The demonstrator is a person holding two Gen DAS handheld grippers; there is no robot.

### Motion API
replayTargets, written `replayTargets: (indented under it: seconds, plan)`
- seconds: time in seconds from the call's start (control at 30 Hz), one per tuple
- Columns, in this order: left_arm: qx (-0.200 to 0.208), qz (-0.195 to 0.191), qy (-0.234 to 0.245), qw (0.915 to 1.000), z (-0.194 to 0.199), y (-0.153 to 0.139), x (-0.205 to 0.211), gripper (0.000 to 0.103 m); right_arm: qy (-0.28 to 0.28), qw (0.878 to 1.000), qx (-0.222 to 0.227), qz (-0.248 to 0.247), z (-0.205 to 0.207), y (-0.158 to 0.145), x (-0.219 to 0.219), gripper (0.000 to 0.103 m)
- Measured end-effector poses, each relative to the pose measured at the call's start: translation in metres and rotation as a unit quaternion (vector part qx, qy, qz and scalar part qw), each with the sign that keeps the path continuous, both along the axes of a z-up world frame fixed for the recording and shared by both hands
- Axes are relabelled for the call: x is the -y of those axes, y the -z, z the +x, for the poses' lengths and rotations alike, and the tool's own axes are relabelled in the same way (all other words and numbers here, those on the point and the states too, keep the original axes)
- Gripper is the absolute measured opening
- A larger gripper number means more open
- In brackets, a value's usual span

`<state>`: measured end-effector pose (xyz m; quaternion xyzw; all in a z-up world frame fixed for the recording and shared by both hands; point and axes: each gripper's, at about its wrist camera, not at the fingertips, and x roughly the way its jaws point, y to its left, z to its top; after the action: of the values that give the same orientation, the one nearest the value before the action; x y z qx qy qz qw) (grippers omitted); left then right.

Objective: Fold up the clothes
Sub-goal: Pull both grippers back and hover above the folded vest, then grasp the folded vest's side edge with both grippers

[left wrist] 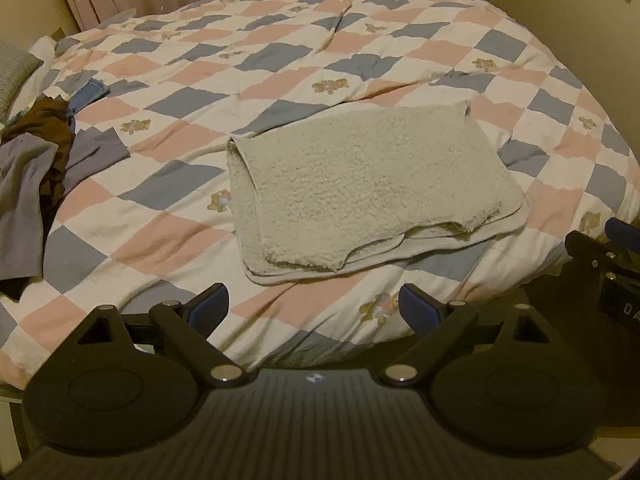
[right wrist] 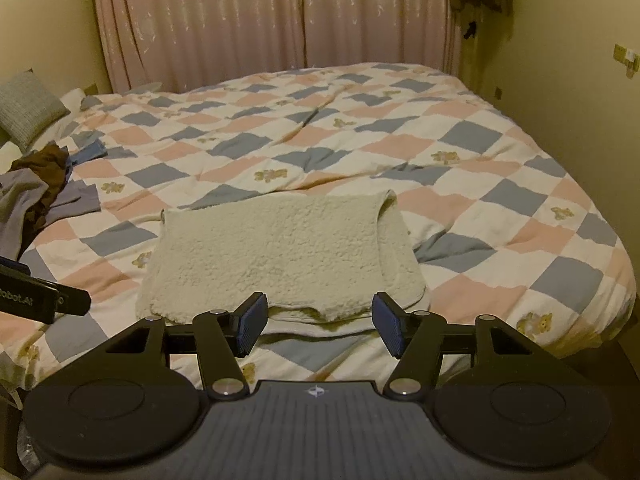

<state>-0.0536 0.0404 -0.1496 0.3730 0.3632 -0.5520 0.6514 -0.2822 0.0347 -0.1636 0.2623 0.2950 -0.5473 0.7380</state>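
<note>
A folded cream fleece garment [left wrist: 360,188] is lying flat on the checked quilt [left wrist: 280,60] of the bed, near its front edge. The left hand-held gripper [left wrist: 314,308] is hovering just short of it, jaws spread wide and empty. The right hand-held gripper [right wrist: 316,326] is hanging over the garment's near hem, also released, gripping nothing. A heap of unfolded clothes [left wrist: 36,160] is sitting at the quilt's left side.

A big bed with a pink, blue and white checked quilt [right wrist: 460,184] holds a folded fluffy cream garment [right wrist: 276,248], a messy pile of grey and brown clothes [right wrist: 36,200] and a grey pillow [right wrist: 28,108].
</note>
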Motion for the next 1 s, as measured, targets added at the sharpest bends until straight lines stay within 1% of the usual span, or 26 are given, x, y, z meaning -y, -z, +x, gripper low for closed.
replayTargets:
  seconds: [0.17, 0.33, 0.4, 0.57, 0.6, 0.7, 0.77, 0.9, 1.0]
  plan:
    - [-0.001, 0.000, 0.003, 1.0000, 0.005, -0.001, 0.007, 0.091, -0.004, 1.000, 0.003, -0.005, 0.004, -0.001, 0.004, 0.060]
    - [-0.004, 0.006, 0.017, 0.9998, 0.016, 0.003, 0.022, 0.091, 0.008, 1.000, 0.002, 0.002, 0.012, 0.001, 0.012, 0.060]
    - [-0.007, 0.012, 0.029, 0.9995, 0.023, 0.009, 0.032, 0.091, 0.016, 1.000, -0.001, 0.005, 0.017, 0.002, 0.016, 0.060]
    - [-0.030, 0.023, 0.084, 0.9957, 0.052, 0.030, 0.062, 0.091, 0.056, 0.998, -0.009, 0.017, 0.033, 0.012, 0.028, 0.060]
    - [-0.038, 0.027, 0.097, 0.9942, 0.063, 0.036, 0.069, 0.091, 0.068, 0.997, -0.011, 0.022, 0.038, 0.016, 0.031, 0.060]
    - [-0.065, 0.047, 0.114, 0.9903, 0.110, 0.060, 0.095, 0.091, 0.103, 0.994, -0.015, 0.041, 0.058, 0.031, 0.040, 0.061]
    - [-0.093, 0.068, 0.114, 0.9869, 0.143, 0.082, 0.114, 0.091, 0.105, 0.993, -0.023, 0.053, 0.081, 0.044, 0.044, 0.061]
    - [-0.138, 0.113, 0.107, 0.9782, 0.205, 0.133, 0.168, 0.090, 0.087, 0.992, -0.046, 0.078, 0.142, 0.083, 0.052, 0.061]
    - [-0.172, 0.134, 0.100, 0.9707, 0.234, 0.170, 0.208, 0.090, 0.040, 0.992, -0.068, 0.094, 0.202, 0.120, 0.056, 0.061]
